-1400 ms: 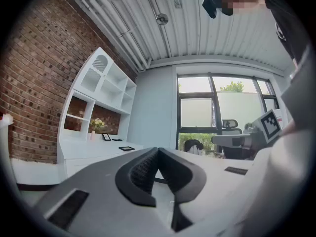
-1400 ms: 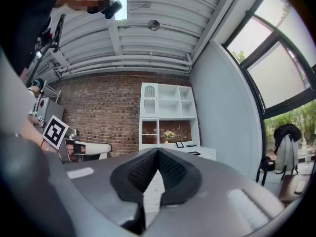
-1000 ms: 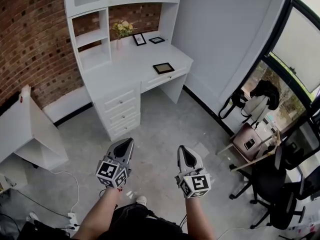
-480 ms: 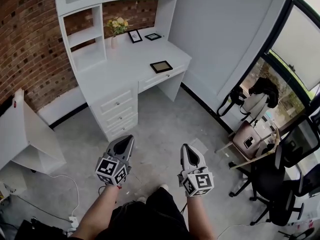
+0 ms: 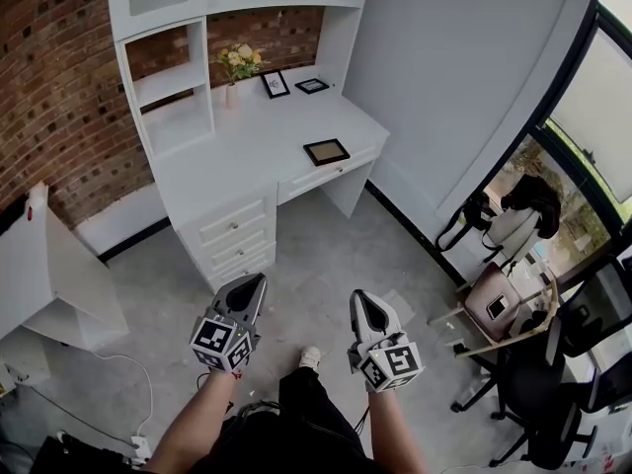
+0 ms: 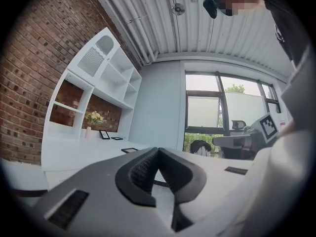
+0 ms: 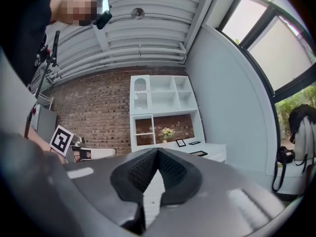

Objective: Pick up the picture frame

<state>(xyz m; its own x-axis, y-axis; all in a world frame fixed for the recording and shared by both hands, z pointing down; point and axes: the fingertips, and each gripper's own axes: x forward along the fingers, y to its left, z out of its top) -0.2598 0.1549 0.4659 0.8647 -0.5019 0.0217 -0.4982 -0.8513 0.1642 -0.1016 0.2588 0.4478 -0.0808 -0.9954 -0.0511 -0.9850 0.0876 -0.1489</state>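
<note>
A dark picture frame (image 5: 326, 151) lies flat near the front right edge of the white desk (image 5: 247, 151); it also shows small in the left gripper view (image 6: 130, 150) and in the right gripper view (image 7: 199, 153). Two more frames, one upright (image 5: 276, 84) and one flat (image 5: 312, 86), sit at the back of the desk. My left gripper (image 5: 254, 284) and right gripper (image 5: 360, 299) are held level over the floor, well short of the desk. Both are shut, jaw tips touching, nothing between them.
A vase of yellow flowers (image 5: 235, 65) stands at the desk's back. Drawers (image 5: 235, 233) face me under the desk. A white cabinet (image 5: 49, 275) is at left, cables and a power strip (image 5: 133, 447) on the floor. Chairs and bags (image 5: 513, 304) crowd the right by the window.
The desk and its frames have shifted in the head view as the person steps; one shoe now shows between the grippers. Both grippers stay shut, side by side.
</note>
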